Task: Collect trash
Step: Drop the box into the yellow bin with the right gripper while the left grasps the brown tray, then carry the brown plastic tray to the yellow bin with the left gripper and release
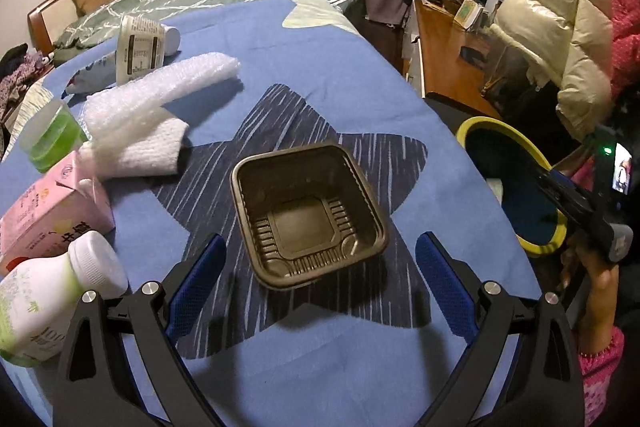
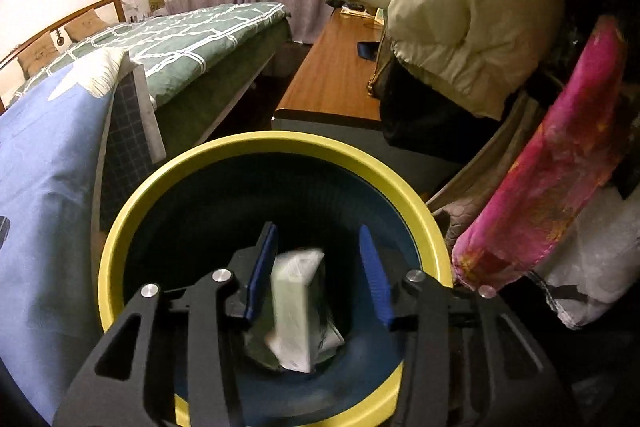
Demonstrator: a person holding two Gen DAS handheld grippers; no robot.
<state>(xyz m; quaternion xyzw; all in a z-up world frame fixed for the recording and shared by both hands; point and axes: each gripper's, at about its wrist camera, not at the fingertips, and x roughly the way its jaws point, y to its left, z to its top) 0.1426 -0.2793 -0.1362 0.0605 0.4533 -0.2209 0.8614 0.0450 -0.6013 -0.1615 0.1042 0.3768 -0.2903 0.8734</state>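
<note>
My left gripper (image 1: 320,263) is open and empty above the blue cloth, its blue pads either side of a brown plastic tray (image 1: 308,215) lying just ahead. My right gripper (image 2: 318,247) is open over the yellow-rimmed bin (image 2: 132,211). A blurred white carton (image 2: 294,311) is between and below its fingers inside the bin, not gripped. The bin (image 1: 476,125) and the right gripper (image 1: 572,203) also show at the right of the left wrist view.
On the cloth's left are white bubble wrap (image 1: 160,99), a pink carton (image 1: 48,211), a white bottle (image 1: 52,291), a green-filled cup (image 1: 48,139) and a white tub (image 1: 138,47). A wooden desk (image 2: 336,75) and hanging jackets (image 2: 460,7) stand beyond the bin.
</note>
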